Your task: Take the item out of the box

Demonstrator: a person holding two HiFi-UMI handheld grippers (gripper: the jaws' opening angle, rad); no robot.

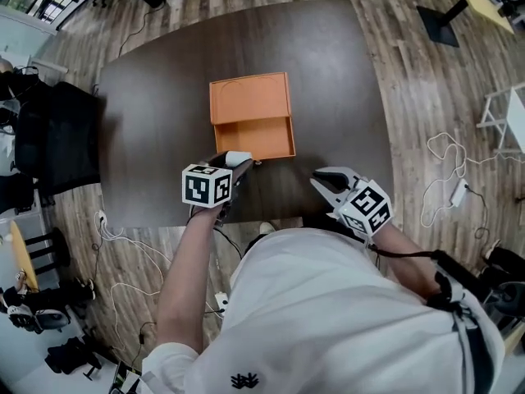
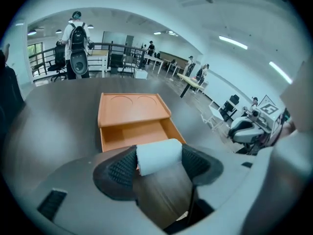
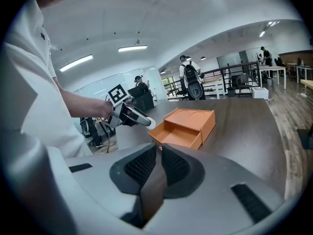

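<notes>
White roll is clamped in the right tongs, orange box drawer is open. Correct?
Not quite: the white roll is clamped in the left tongs, as the left gripper view shows. The right tongs hold nothing. The drawer of the orange box is open, as stated.

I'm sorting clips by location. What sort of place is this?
Probably an open-plan office or lab. It has rows of desks, long strip lights on the ceiling, and people standing about near a railing.
</notes>
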